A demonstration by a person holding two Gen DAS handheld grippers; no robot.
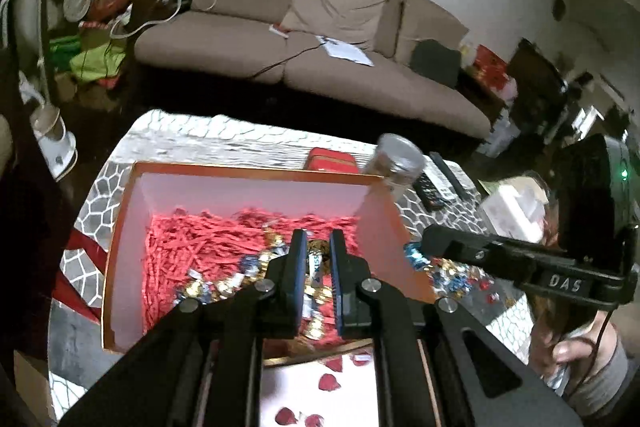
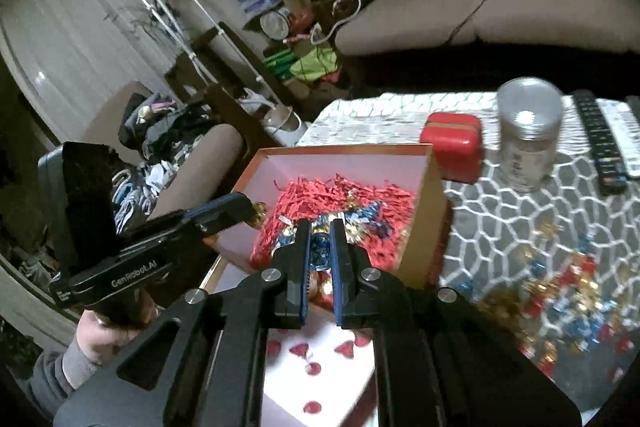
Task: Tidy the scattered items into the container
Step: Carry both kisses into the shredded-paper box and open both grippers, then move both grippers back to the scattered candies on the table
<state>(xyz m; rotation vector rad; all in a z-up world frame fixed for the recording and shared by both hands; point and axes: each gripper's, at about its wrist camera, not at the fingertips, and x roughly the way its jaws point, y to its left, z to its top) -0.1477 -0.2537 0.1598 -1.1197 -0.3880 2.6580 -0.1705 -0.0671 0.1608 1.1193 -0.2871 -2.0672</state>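
Honeycomb-patterned tablecloth [image 2: 520, 227] under gift box [image 2: 434, 195], beige sofa [image 1: 320, 39] behind.

Right gripper [image 2: 320, 247] above open box [image 2: 434, 203], blue-wrapped candy [image 2: 320, 251] pinched between fingers. Left gripper [image 2: 256, 211] holds gold candy [image 2: 258, 217] at box edge. Loose candies [image 2: 560, 291] on tablecloth [image 2: 500, 227].

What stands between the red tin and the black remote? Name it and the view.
A clear jar with a silver lid stands upright between the red tin and the black remote; the right wrist view shows it plainly.
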